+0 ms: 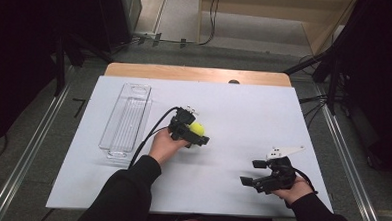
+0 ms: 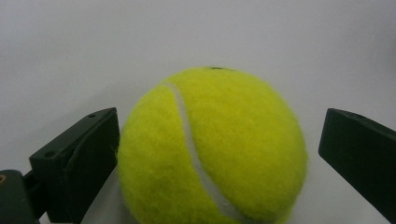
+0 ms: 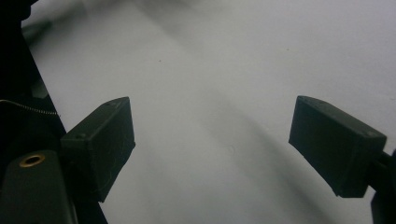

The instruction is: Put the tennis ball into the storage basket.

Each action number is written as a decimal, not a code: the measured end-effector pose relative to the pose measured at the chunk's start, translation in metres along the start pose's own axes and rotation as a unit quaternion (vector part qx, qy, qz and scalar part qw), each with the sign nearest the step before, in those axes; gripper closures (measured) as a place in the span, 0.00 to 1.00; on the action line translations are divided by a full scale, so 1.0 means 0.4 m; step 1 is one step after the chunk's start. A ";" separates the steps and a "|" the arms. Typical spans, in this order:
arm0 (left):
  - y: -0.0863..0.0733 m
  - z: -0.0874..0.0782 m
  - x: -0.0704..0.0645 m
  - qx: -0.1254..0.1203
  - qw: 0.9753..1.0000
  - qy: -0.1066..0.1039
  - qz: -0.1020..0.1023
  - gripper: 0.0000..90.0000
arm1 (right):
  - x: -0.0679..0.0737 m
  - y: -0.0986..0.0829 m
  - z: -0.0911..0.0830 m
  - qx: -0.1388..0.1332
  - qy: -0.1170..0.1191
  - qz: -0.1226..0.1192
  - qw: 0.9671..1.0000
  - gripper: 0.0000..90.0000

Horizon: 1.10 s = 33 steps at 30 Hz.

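Left tongs point(image 1: 197, 133) spread around ball point(image 2: 212, 147), jaws not yet pinching. Right tongs point(image 1: 254, 173) spread, empty. Ball still on table point(image 1: 244, 107); clear tray point(image 1: 125, 118) empty, prob. its target.

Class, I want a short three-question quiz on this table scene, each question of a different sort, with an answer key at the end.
1. True or false: the tennis ball lies inside the clear tray.
2. Which gripper has the ball between its fingers? A. left gripper B. right gripper
3. Fill in: the right gripper's fingers are spread with ______ between them.

Key: 1. false, it sits on the white table, apart from the tray. 2. A. 3. nothing.
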State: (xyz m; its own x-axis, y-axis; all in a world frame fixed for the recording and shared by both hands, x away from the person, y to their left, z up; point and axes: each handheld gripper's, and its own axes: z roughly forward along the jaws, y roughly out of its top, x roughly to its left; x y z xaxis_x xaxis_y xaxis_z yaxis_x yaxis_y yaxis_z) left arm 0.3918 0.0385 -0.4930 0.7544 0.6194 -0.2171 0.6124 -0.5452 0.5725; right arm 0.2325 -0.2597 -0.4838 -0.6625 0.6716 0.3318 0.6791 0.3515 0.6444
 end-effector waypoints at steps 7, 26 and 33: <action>-0.008 0.008 0.003 0.008 1.000 0.013 0.000 0.02 | 0.000 0.000 0.000 0.000 0.000 -0.001 1.000 0.14; -0.014 -0.006 0.010 -0.005 1.000 0.028 0.002 0.23 | 0.000 0.000 0.001 0.001 -0.002 -0.003 1.000 0.14; -0.015 -0.004 0.006 -0.007 1.000 0.026 0.010 0.29 | 0.000 0.000 0.002 0.002 -0.002 -0.004 1.000 0.14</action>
State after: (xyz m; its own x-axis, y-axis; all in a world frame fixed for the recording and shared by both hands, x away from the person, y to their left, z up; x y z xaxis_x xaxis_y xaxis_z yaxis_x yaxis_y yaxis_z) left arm 0.3895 0.0444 -0.4957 0.7534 0.6370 -0.1635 0.5928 -0.5500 0.5883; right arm 0.2326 -0.2593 -0.4842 -0.6663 0.6714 0.3243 0.6755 0.3593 0.6439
